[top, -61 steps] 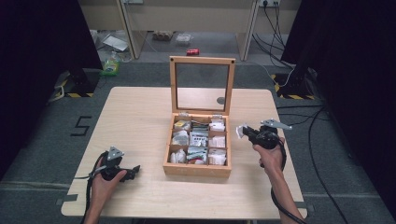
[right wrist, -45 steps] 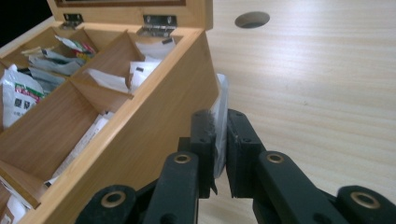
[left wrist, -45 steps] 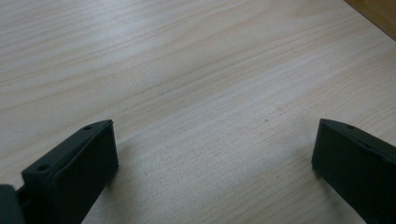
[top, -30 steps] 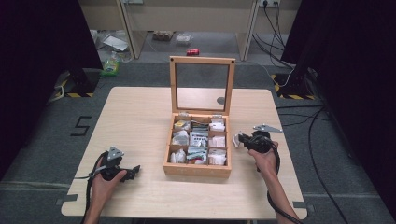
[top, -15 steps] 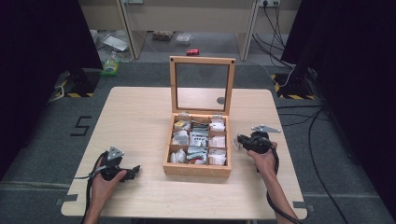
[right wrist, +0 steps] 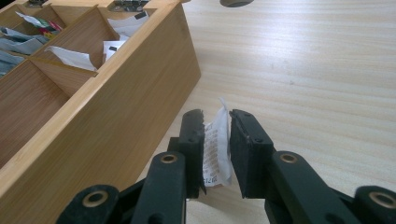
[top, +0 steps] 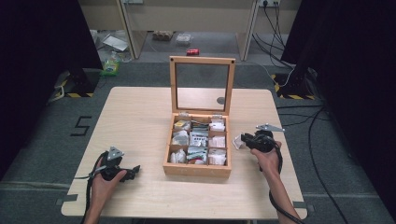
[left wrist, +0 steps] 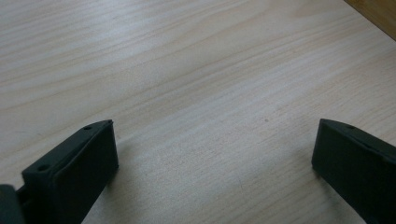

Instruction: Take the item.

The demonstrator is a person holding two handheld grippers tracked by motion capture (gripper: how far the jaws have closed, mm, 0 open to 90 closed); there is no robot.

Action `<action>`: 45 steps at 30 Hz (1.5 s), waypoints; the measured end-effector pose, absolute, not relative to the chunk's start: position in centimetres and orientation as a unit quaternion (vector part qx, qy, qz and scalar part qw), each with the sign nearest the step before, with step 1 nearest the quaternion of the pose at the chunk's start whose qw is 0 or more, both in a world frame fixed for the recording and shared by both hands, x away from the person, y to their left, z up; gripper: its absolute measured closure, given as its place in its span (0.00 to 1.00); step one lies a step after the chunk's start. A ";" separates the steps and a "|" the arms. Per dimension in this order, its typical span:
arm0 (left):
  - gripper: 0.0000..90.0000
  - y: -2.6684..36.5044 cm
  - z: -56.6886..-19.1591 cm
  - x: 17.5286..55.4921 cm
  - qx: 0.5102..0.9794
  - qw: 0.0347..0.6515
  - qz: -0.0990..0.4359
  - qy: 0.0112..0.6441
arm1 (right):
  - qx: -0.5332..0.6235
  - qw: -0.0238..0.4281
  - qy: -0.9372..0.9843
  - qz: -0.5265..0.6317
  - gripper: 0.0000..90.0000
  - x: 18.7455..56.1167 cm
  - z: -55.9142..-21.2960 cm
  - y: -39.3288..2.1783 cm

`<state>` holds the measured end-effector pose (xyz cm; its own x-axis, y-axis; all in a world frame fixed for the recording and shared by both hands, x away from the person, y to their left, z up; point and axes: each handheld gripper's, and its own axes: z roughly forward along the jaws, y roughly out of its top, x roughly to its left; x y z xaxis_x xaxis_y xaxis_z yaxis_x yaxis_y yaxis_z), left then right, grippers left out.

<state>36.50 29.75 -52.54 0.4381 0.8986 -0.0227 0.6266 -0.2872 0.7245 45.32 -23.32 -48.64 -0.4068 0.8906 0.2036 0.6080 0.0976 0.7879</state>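
Mid-release by the looks: right tongs point(right wrist: 217, 140) just easing apart around a white sachet point(right wrist: 215, 149) hanging between them beside the wooden box point(top: 196, 168), left tongs point(left wrist: 212, 158) spread empty over the bench point(top: 140, 116), next probably backing clear.

White printed paper sachet point(right wrist: 215, 148) stands upright beside the wooden box point(right wrist: 121, 116)

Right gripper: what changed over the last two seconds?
The right gripper came down to the table beside the wooden box, carrying a white packet. Its jaws have just been opening; the packet stands loosely between them. The left gripper, the box and its lid kept still.
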 end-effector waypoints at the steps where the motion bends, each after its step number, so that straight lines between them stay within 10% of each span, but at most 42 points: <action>1: 0.00 29.7 -52.5 36.5 0.777 0.340 0.200 0.491 | 0.519 0.166 0.722 0.426 0.82 45.3 -48.6 -23.4; 45: 0.00 29.7 -52.5 36.5 0.777 0.340 0.200 0.491 | 0.537 0.161 0.704 0.436 0.59 45.4 -48.0 -23.9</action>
